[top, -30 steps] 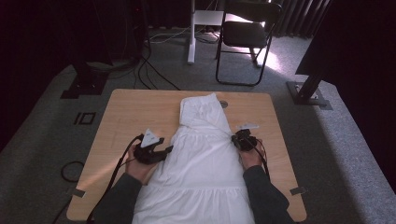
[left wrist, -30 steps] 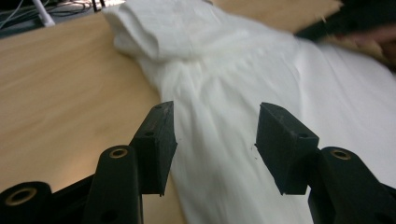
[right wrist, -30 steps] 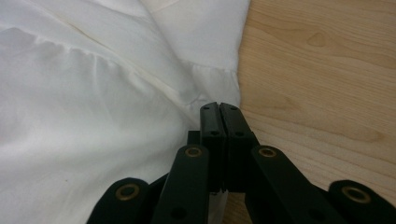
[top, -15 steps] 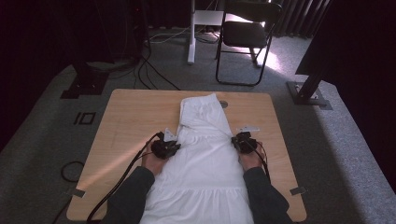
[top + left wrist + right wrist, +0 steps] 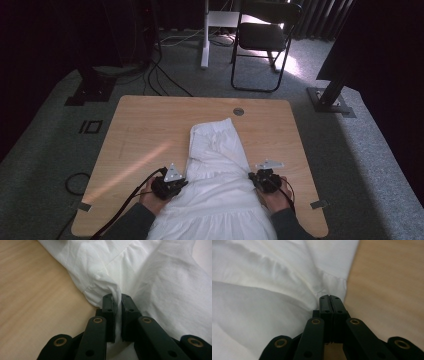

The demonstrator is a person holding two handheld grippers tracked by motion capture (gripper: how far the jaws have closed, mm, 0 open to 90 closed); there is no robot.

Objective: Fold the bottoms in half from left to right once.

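- Two grippers are set at opposite side edges of one white dress (image 5: 216, 190), which is laid flat on the table (image 5: 140, 130).
- The dress's long axis runs straight away from the person, with the narrow folded top (image 5: 214, 137) at the far end and the wide skirt at the near edge, between the forearms.
- Left gripper (image 5: 176, 184): the jaws have just been closing, and a raised fold of the dress edge (image 5: 110, 291) is now pinched between the pads, with only a thin slit left. From this gripper the cloth lies ahead and to its right; bare wood lies to its left.
- Right gripper (image 5: 256, 178): the jaws are pressed fully together at the dress's right edge (image 5: 337, 283). Cloth bunches right at the tips and seems to be nipped there, though the pinch itself is hard to make out. The cloth lies ahead and to its left, wood to its right.
- Key relation: both grips sit level with each other, about midway along the dress, across its long axis, so neither hand is nearer the top.
- Judged next: a fold along the length, for which both edges would have to be carried together.
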